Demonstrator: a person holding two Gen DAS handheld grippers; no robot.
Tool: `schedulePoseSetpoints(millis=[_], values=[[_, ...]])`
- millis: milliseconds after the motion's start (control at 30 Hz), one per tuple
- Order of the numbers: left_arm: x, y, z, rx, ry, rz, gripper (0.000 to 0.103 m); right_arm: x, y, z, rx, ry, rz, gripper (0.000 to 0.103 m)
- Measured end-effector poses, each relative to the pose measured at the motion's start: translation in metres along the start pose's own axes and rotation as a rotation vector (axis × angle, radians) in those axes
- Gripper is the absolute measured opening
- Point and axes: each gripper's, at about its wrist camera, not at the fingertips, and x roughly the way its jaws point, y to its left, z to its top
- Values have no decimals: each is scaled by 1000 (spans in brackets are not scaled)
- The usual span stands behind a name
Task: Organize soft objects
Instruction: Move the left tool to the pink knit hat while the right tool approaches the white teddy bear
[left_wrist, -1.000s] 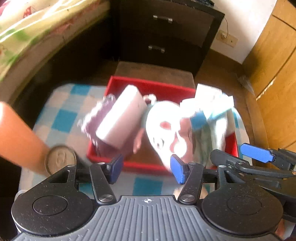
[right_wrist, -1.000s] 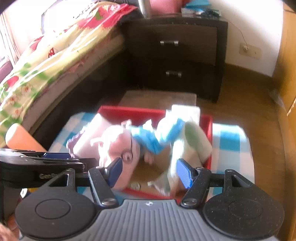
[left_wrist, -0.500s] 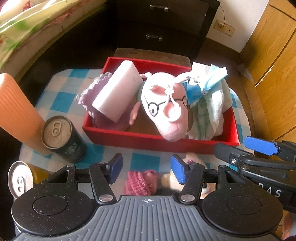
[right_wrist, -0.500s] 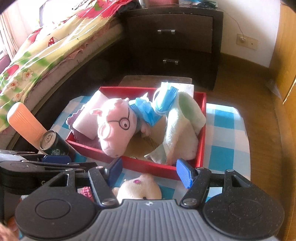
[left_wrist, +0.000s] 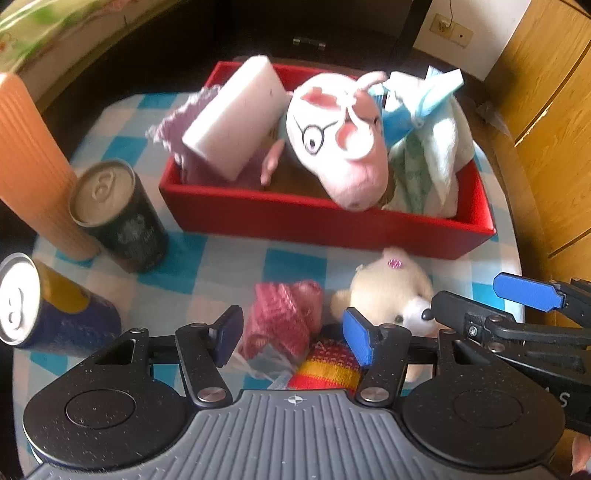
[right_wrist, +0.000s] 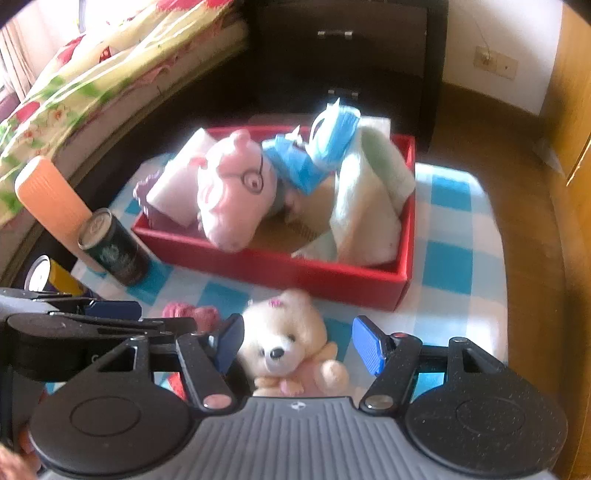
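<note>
A red box (left_wrist: 325, 221) (right_wrist: 332, 280) on the blue-checked cloth holds a pink pig plush (left_wrist: 336, 136) (right_wrist: 232, 188), a white sponge block (left_wrist: 236, 114), a purple cloth (left_wrist: 173, 122), a blue face mask (right_wrist: 328, 140) and a pale towel (left_wrist: 432, 155) (right_wrist: 365, 206). In front of the box lie a cream teddy bear (left_wrist: 388, 291) (right_wrist: 288, 339), a pink knitted piece (left_wrist: 284, 317) (right_wrist: 195, 314) and a red-yellow knitted piece (left_wrist: 325, 365). My left gripper (left_wrist: 291, 336) hovers open over the pink knit. My right gripper (right_wrist: 299, 343) is open around the teddy, pads apart from it.
Left of the box stand an orange ribbed cylinder (left_wrist: 29, 166) (right_wrist: 51, 199), a dark can (left_wrist: 114, 214) (right_wrist: 114, 247) and a blue-yellow can (left_wrist: 48, 310). A dark drawer chest (right_wrist: 351, 55) and a bed (right_wrist: 74, 85) lie behind; wooden cabinets (left_wrist: 550, 110) are on the right.
Both grippers pulled back from the box and sank toward the near cloth. The teddy and knitted pieces have come into view between the fingers; the cans now show at left.
</note>
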Motion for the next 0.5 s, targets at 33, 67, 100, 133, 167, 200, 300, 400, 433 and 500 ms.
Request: schedulePoseSetpoints(millis=[33,67,100,133,167,200,300,400,433,500], values=[[2,0,-1,-1,5,-2,60,1,0,-2,-1,3,0,43],[4,0,-2,-1,8,-4,60,2,0,-3,-2,9,1,43],[5,0,-3,0,9,-5,61,4,-1,-5,-2,14,2,43],[7,0,-3,2,11,-5,62,5,-1,-5,-1,19,2,43],[9,0,-2,5,11,-5,63,6,-2,-6,0,23,-1,43],[11,-1,-1,10,11,-4,64,8,-2,-6,-1,25,-2,44],[20,0,3,17,10,5,64,15,-5,-6,2,36,2,47],[29,1,6,10,23,0,64,24,-9,-6,9,47,8,48],[31,1,6,11,26,-2,64,27,-10,-7,12,51,8,49],[35,1,6,12,31,-6,66,33,-12,-7,18,58,7,49]])
